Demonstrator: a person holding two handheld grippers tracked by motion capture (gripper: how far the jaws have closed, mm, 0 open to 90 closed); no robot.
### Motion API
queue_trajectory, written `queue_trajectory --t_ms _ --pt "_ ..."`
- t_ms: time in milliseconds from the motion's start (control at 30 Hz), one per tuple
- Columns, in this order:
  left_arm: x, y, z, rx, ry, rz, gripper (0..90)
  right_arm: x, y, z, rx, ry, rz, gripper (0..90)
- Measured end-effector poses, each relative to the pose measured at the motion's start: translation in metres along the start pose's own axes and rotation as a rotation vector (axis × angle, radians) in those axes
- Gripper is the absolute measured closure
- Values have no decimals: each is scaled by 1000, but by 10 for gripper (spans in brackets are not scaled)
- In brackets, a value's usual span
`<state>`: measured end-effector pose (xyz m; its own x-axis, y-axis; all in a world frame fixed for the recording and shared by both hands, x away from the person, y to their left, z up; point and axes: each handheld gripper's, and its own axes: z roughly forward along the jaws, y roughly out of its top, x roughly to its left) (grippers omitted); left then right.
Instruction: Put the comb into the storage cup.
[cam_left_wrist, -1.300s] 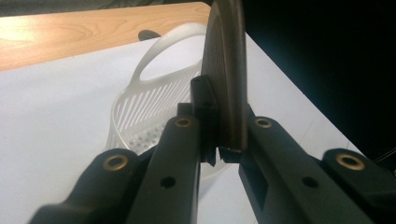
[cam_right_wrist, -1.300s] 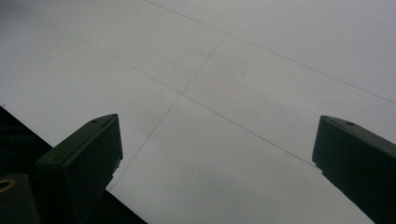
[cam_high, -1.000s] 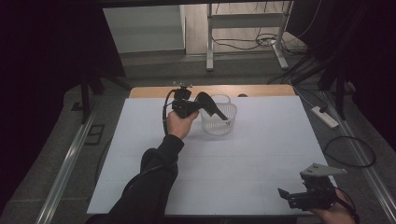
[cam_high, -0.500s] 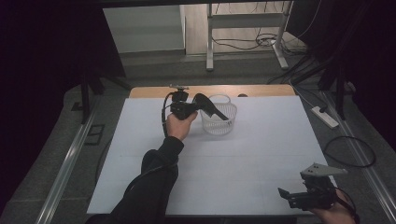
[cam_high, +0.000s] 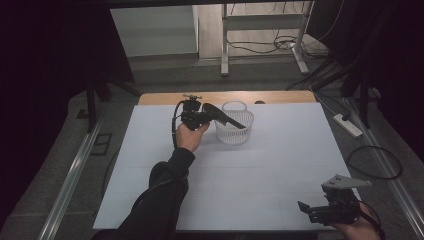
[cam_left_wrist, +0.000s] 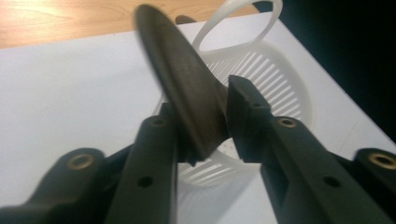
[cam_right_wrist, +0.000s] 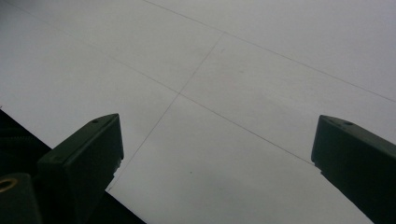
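Holding a dark scoop (cam_left_wrist: 187, 79) tight in our left gripper (cam_left_wrist: 224, 116) over the basket (cam_high: 235, 131) at 12 o'clock, we should drop it in next; our right gripper (cam_right_wrist: 212, 144) waits wide apart.

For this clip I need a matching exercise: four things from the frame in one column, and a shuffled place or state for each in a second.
Things:
1. left gripper
2. right gripper
3. white slotted basket
4. dark flat object

Places or states:
A. stands on the white table near its far edge
B. open, over the table's near right corner
C. pinched between two fingers, its tip over the basket
D. shut on something, raised beside the basket

Pairs: 1-D, 2-B, 3-A, 4-C
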<state>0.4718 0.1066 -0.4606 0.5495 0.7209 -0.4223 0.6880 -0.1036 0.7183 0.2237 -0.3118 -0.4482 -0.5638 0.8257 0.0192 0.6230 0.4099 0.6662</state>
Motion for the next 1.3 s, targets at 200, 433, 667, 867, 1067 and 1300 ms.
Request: queue_trajectory --t_ms 200,433,667,867,1067,1300 --pt "-4 1 2 7 35 32 583 0 0 0 0 0 -2 29" --pt "-10 3 6 16 88 109 360 0 0 0 0 1 -4 29" --pt "-13 2 9 61 130 169 91 0 0 0 1 1 -5 30" --pt "-13 1 10 93 118 212 0 1 0 0 2 1 -6 31" --pt "-12 0 8 85 126 234 0 1 0 0 1 1 -6 31" --pt "-11 -1 3 79 130 253 0 1 0 0 1 1 -6 31"
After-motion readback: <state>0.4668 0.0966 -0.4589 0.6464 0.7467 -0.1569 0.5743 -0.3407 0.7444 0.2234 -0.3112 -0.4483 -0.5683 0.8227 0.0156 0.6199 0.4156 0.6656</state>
